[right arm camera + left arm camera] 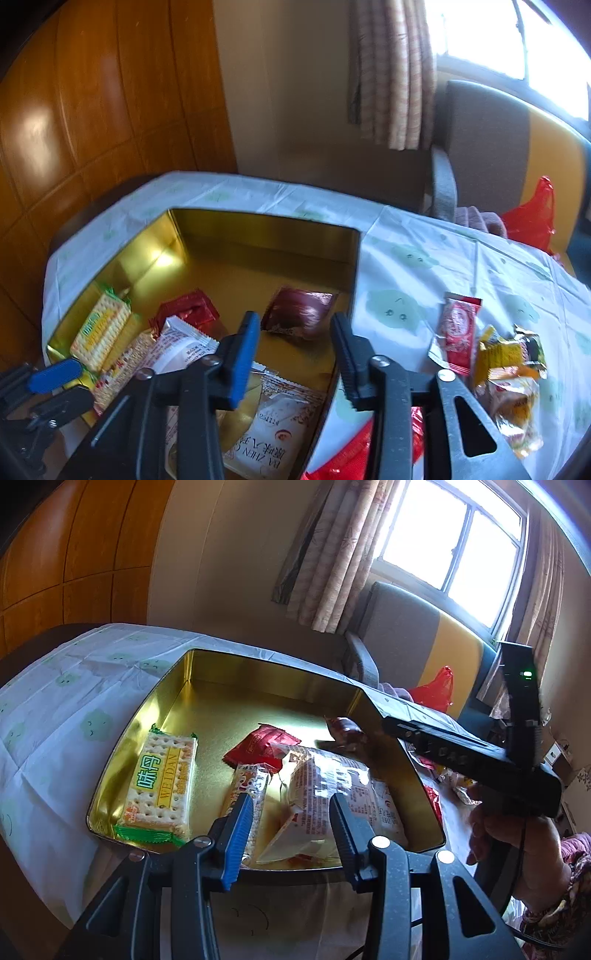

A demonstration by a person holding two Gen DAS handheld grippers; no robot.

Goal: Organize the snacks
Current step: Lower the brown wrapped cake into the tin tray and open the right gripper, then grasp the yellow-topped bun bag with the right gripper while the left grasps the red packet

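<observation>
A gold tin box [207,672] [258,229] sits on the table. Inside lie a green cracker pack [162,786] [101,330], a red packet [262,746] [188,310], a slim cracker stick pack [255,782], a white pastry pack [332,794] [273,428] and a dark red packet [301,312]. My left gripper [291,805] is open and empty over the tin's near edge. My right gripper [295,328] is open and empty above the tin's right side; its body shows in the left wrist view [480,764].
Loose snacks lie on the cloth right of the tin: a red-white packet [460,328] and yellow packs [506,358]. A grey-yellow armchair [417,642] with a red bag [532,218] stands behind the table. Wooden panelling [92,103] is to the left.
</observation>
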